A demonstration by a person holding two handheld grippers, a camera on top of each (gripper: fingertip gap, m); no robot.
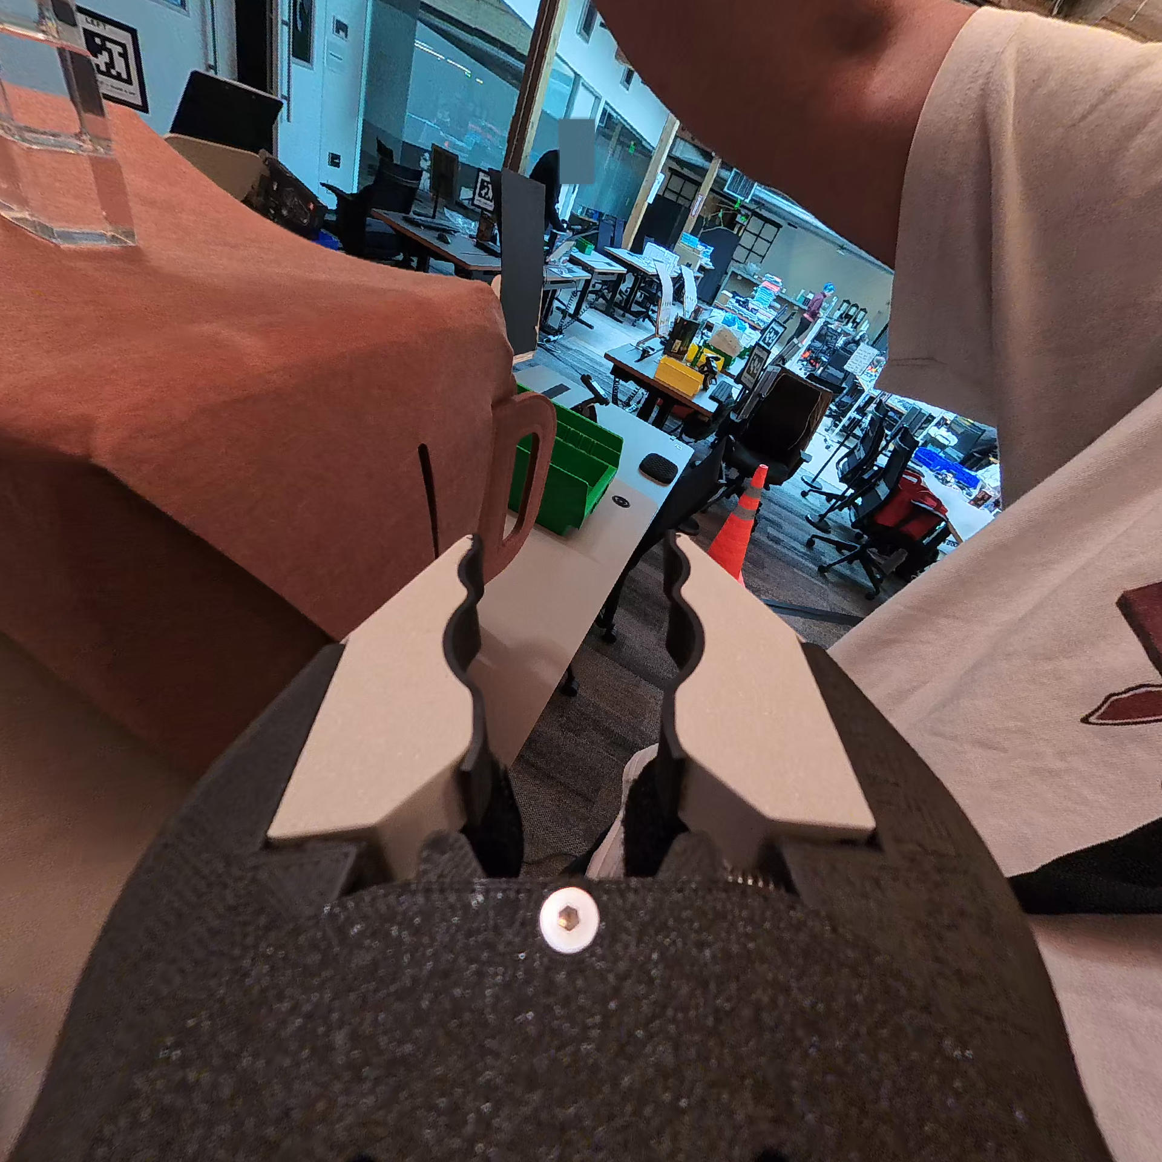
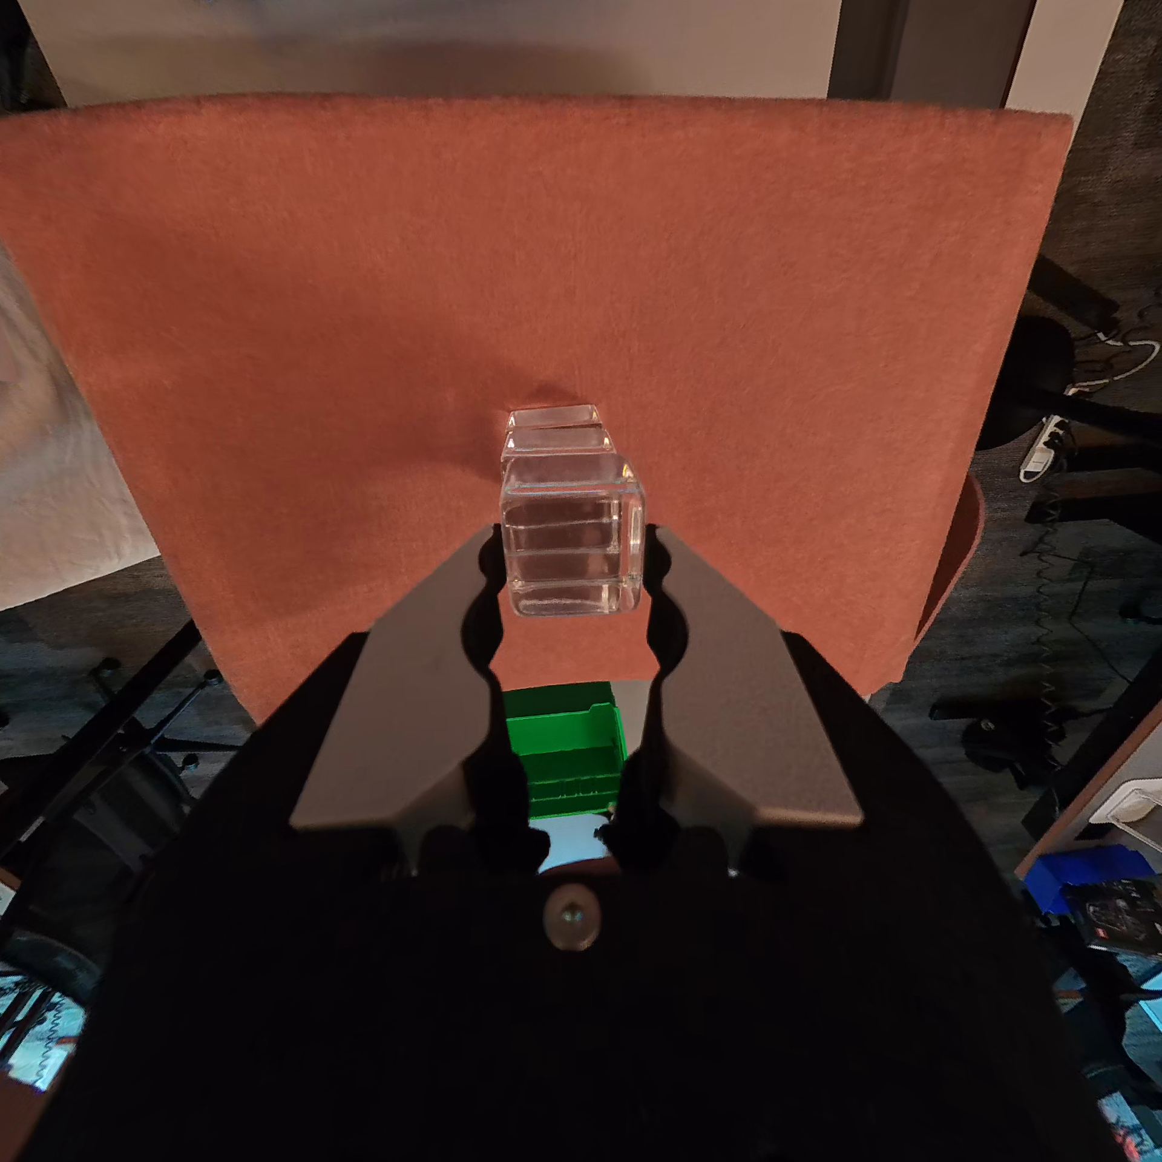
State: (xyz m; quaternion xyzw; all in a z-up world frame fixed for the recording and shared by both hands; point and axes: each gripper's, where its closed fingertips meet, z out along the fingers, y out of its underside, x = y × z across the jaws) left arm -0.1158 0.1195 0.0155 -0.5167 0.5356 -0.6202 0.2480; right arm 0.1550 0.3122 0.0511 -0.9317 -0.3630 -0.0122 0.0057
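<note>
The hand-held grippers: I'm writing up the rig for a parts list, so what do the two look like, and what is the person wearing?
The left hand-held gripper has light grey wedge-shaped fingers with wavy black inner pads on a rough, speckled black body with one pale hex screw. The right hand-held gripper has the same shape; it is in shadow and looks dark. No cables show. The person wears a white T-shirt with a dark red print.

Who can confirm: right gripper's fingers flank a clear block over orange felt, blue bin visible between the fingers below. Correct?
Not quite. The bin is green, not blue, as the right wrist view shows. The rest holds: the right gripper has its fingers on either side of the clear block, over the orange felt.
</note>
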